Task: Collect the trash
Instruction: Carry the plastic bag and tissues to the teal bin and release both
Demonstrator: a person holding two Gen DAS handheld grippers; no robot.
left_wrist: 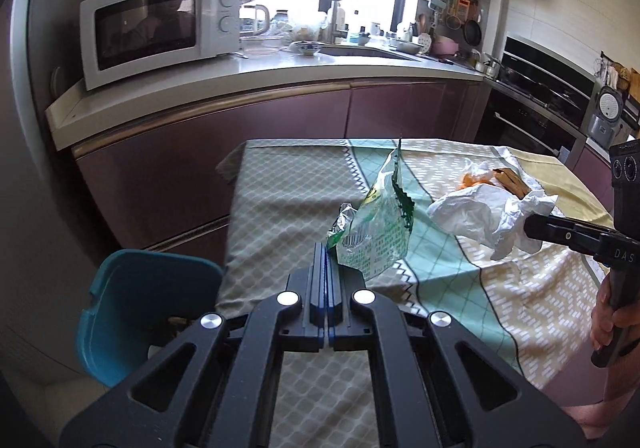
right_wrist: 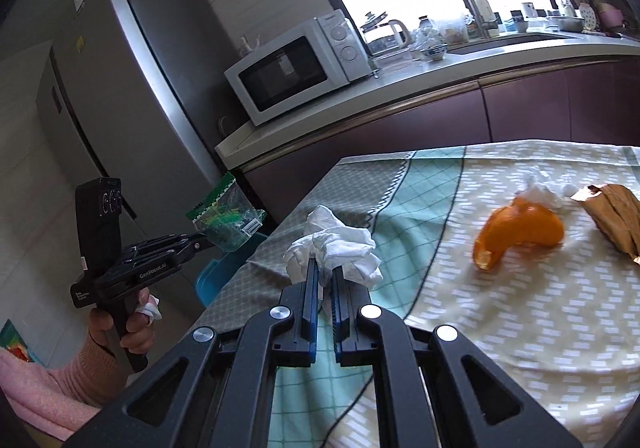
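My left gripper (left_wrist: pixel 326 254) is shut on a clear green plastic wrapper (left_wrist: pixel 376 228) and holds it above the table's left edge; the wrapper also shows in the right wrist view (right_wrist: pixel 228 220). My right gripper (right_wrist: pixel 325 268) is shut on a crumpled white tissue (right_wrist: pixel 336 248), held just above the tablecloth; the tissue also shows in the left wrist view (left_wrist: pixel 488 214). An orange peel (right_wrist: pixel 520 234), another white tissue (right_wrist: pixel 540 188) and a brown paper scrap (right_wrist: pixel 616 220) lie on the table to the right.
A teal bin (left_wrist: pixel 136 304) stands on the floor left of the table (left_wrist: pixel 288 188), below the left gripper. Behind are purple cabinets, a counter with a microwave (left_wrist: pixel 156 28) and a fridge (right_wrist: pixel 132 88).
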